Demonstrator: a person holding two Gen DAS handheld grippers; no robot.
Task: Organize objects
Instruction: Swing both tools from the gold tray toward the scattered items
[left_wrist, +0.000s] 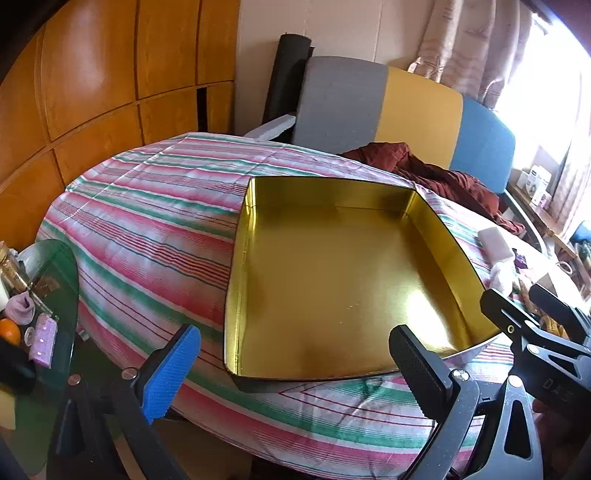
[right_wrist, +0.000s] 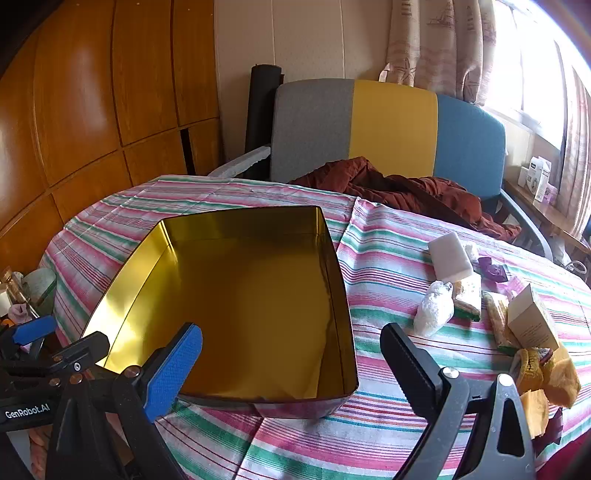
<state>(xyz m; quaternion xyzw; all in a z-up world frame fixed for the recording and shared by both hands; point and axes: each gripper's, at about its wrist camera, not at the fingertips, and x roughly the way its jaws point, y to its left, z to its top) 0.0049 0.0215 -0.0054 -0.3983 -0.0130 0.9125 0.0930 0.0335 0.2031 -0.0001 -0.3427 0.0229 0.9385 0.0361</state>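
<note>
Gold-lined rectangular tin (right_wrist: 243, 295) sits open-topped and empty on the striped tablecloth (right_wrist: 388, 240), toward the table's left half. Left gripper (left_wrist: 295, 373) hovers over the tin's near edge, jaws spread wide, nothing between the blue pad and the black pad. Right gripper (right_wrist: 291, 373) likewise spread wide and empty, poised above the tin's near right corner (neither tool touches the tin). Loose items lie in a cluster on the cloth to the right of the tin, apart from it: white sponge block (right_wrist: 448, 256), crumpled clear plastic bag (right_wrist: 434, 308), small cream carton (right_wrist: 532, 319), yellow mesh and cloth pieces (right_wrist: 546, 373), purple wrapper (right_wrist: 493, 269). Dark red garment (right_wrist: 399, 188) heaped at the table's far edge, before a grey-yellow-blue chair back (right_wrist: 391, 125).
</note>
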